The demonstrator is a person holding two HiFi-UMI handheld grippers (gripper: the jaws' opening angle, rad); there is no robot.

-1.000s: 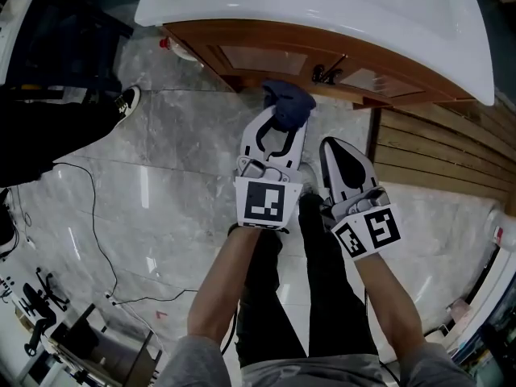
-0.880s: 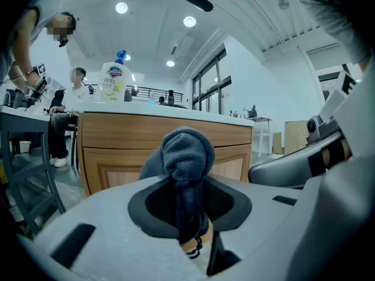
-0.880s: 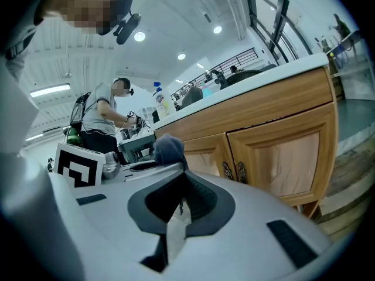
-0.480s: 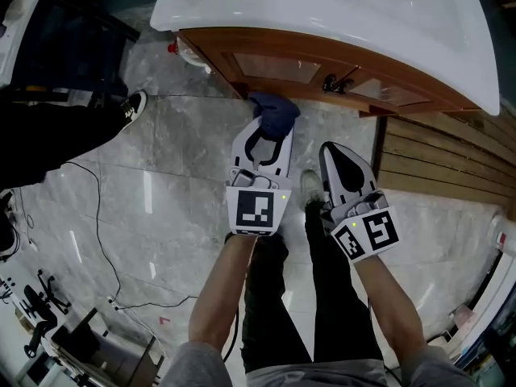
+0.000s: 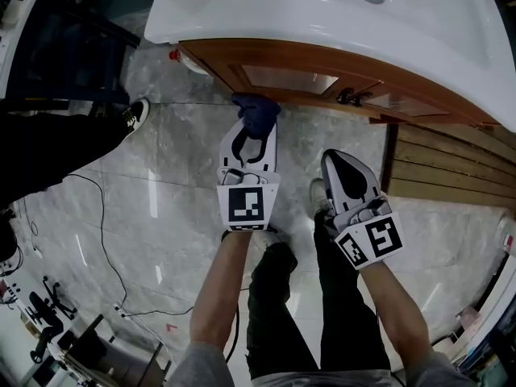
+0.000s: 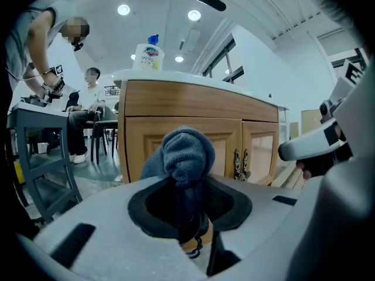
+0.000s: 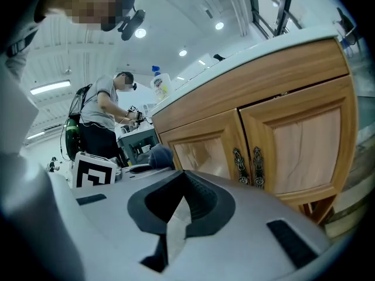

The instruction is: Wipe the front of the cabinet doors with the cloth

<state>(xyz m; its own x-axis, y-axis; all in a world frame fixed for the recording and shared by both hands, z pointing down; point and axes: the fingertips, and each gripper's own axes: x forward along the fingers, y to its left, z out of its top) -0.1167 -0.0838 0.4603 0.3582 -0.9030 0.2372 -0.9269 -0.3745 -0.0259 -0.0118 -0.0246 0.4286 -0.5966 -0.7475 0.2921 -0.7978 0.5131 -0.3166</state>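
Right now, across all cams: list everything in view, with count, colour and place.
cloth: 1, dark blue, close in front of the left door
cabinet doors: 2, light brown wood, under the counter
door handles: 2, dark metal, where the doors meet
counter: 1, white with a basin, on top of the cabinet
soap bottle: 1, white with a blue cap, on the counter
floor: grey marble
slatted boards: brown, on the floor right of the cabinet
bystanders: 2, background left
left tool: 1, white, shut on the cloth
right tool: 1, white, shut, empty, back from the cabinet
forearms: 2, bare, behind the tools
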